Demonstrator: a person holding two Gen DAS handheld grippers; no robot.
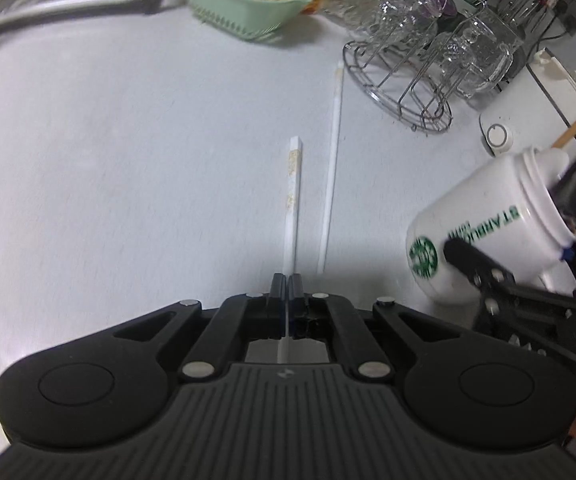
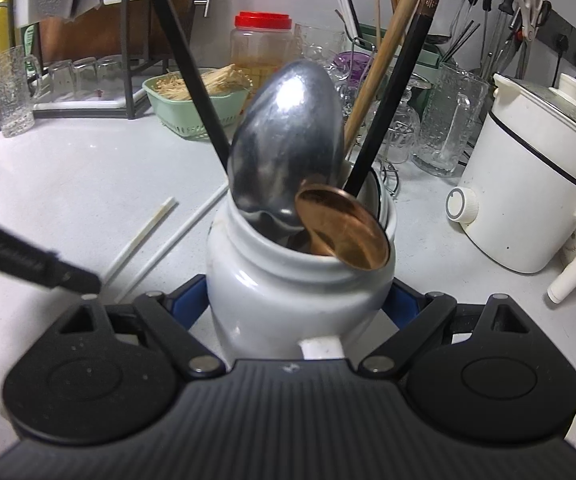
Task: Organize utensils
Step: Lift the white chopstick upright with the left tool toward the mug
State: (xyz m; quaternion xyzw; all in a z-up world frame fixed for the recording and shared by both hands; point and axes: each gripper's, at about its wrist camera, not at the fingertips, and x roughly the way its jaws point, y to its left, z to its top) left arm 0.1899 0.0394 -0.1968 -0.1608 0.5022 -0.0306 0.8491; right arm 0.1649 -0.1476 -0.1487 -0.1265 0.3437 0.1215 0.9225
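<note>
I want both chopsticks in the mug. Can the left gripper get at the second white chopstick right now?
Probably not yet. The left gripper is shut on one chopstick. The second chopstick lies free just beside it on the counter, nothing over it, so it looks reachable once the first is dropped.

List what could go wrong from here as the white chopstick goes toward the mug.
1. The left gripper pinches the white chopstick at its very end, so it may pivot or slip.
2. The mug, held by the right gripper, is crowded with a steel spoon, a copper spoon and dark chopsticks; insertion could jam.
3. The second white chopstick lies alongside and may get knocked.
</note>
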